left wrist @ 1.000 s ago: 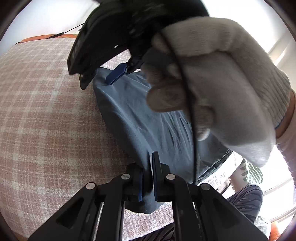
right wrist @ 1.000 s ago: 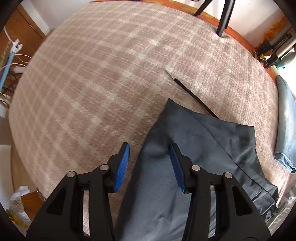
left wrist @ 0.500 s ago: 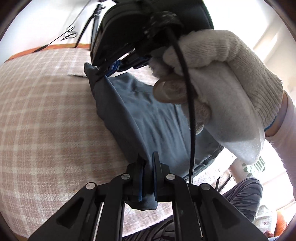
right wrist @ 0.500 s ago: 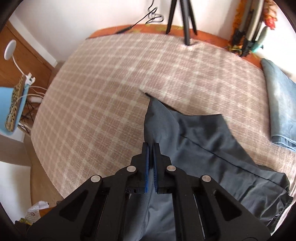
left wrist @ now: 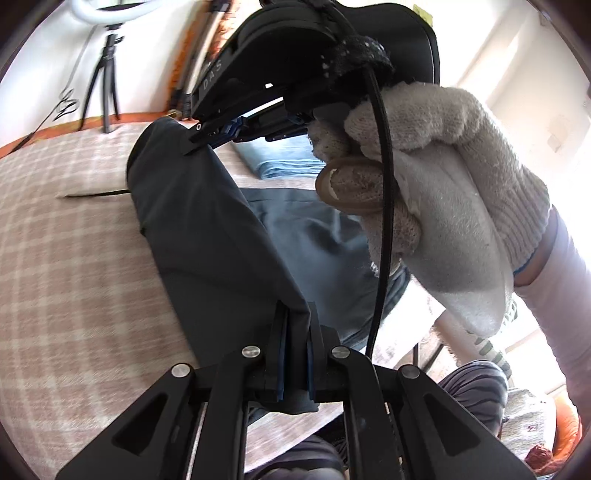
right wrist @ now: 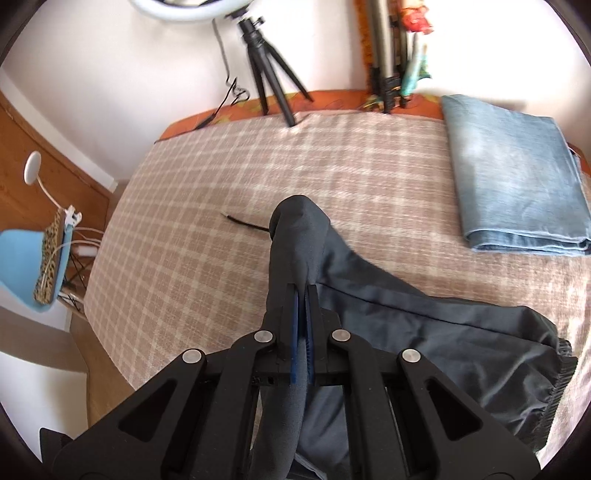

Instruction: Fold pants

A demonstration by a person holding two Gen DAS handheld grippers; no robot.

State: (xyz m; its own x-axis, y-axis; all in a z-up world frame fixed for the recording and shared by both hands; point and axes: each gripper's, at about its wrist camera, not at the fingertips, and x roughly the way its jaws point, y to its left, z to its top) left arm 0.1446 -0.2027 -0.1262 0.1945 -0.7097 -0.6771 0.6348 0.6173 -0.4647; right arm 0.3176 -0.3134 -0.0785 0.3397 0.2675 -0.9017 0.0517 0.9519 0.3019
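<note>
Checked bedspread (right wrist: 207, 206) over the bed, orange edge along the far side. Folded light blue jeans (right wrist: 513, 177) lying at the far right corner. Black tripod (right wrist: 269, 74) with a ring light (right wrist: 188, 9) by the white wall. Thin black cord (right wrist: 243, 223) on the spread. Blue chair (right wrist: 22, 266) off the left side.

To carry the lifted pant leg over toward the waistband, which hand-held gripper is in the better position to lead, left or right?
Probably the right. The right hand-held gripper pinches the dark pants near the raised leg end, with the waistband in open view ahead. The left hand-held gripper holds the same edge lower down.
</note>
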